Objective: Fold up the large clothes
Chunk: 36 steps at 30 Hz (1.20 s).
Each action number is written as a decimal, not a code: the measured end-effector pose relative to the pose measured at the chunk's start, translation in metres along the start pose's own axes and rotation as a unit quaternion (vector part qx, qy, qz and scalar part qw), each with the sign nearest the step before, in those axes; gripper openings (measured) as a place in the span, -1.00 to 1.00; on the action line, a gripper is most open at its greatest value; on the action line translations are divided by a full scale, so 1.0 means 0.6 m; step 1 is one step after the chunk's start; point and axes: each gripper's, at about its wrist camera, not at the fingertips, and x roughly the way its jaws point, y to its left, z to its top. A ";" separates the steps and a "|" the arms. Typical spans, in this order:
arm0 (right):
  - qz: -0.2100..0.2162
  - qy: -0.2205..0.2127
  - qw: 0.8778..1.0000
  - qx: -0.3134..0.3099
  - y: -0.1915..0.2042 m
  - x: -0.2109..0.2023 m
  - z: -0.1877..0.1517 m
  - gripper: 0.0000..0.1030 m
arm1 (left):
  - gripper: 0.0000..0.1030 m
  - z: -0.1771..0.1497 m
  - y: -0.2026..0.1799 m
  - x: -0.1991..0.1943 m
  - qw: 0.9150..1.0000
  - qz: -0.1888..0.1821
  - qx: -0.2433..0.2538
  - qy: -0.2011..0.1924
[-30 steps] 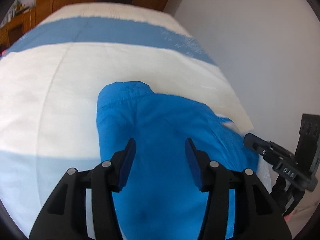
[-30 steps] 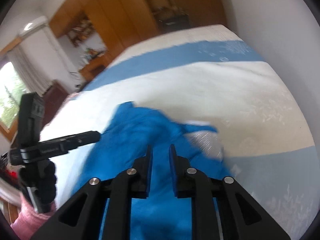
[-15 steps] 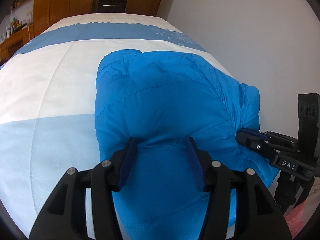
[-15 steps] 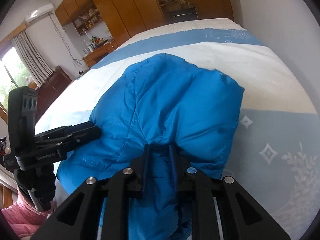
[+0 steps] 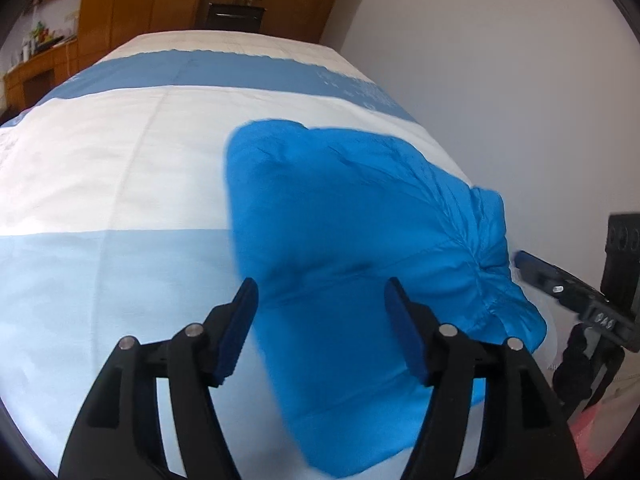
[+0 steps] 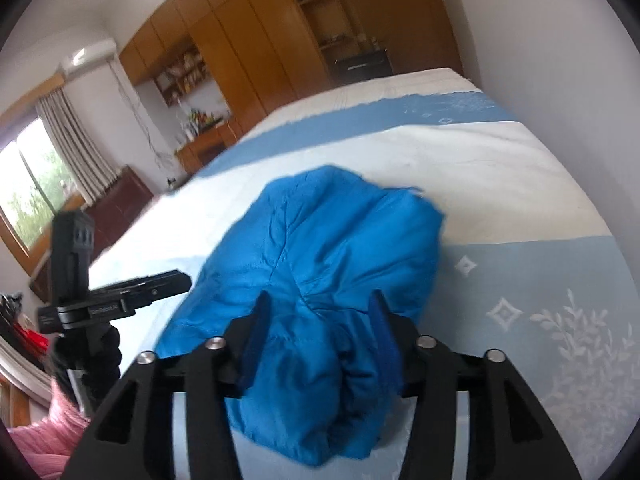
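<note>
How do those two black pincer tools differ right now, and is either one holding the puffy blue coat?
The left gripper hangs over the puffy blue quilted jacket with its jaws spread wide and nothing between its pads. The right gripper is also spread, but bunched jacket fabric sits in its gap, seemingly loose rather than pinched. Both are black with blue pads, above the blue-and-white striped bedspread.

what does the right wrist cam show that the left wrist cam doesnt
Only the right wrist view shows the window with curtains, the air conditioner, and the white leaf print on the bedspread.

Only the left wrist view shows the bare white wall beside the bed.

Both show the blue jacket lying on the striped bedspread, the wooden wardrobes, and both hand-held grippers open: left, right.
</note>
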 end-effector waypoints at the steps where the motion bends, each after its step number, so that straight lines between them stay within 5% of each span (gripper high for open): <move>1: 0.013 0.003 1.000 0.015 -0.011 -0.008 0.001 0.18 | 0.42 -0.001 0.009 -0.007 1.000 -0.005 -0.006 0.000; 3: 0.033 0.013 0.999 0.041 -0.033 -0.013 -0.001 0.45 | 0.49 -0.005 0.032 -0.016 0.999 -0.028 -0.023 0.005; 6: 0.062 0.032 0.994 0.086 -0.068 -0.004 -0.011 0.53 | 0.64 -0.013 0.063 -0.008 0.997 -0.055 -0.050 0.017; 16: 0.152 0.102 0.967 0.178 -0.128 0.071 -0.047 0.67 | 0.69 -0.026 0.082 0.064 0.979 -0.160 -0.099 0.080; 24: 0.187 0.129 0.953 0.200 -0.149 0.108 -0.063 0.74 | 0.87 -0.020 0.056 0.103 0.976 -0.177 -0.084 0.094; 30: 0.189 0.131 0.957 0.178 -0.130 0.138 -0.058 0.73 | 0.95 -0.014 0.043 0.134 0.973 -0.194 -0.085 0.096; 36: 0.179 0.116 0.964 0.156 -0.111 0.148 -0.049 0.38 | 0.65 -0.018 0.023 0.117 0.982 -0.167 -0.059 0.068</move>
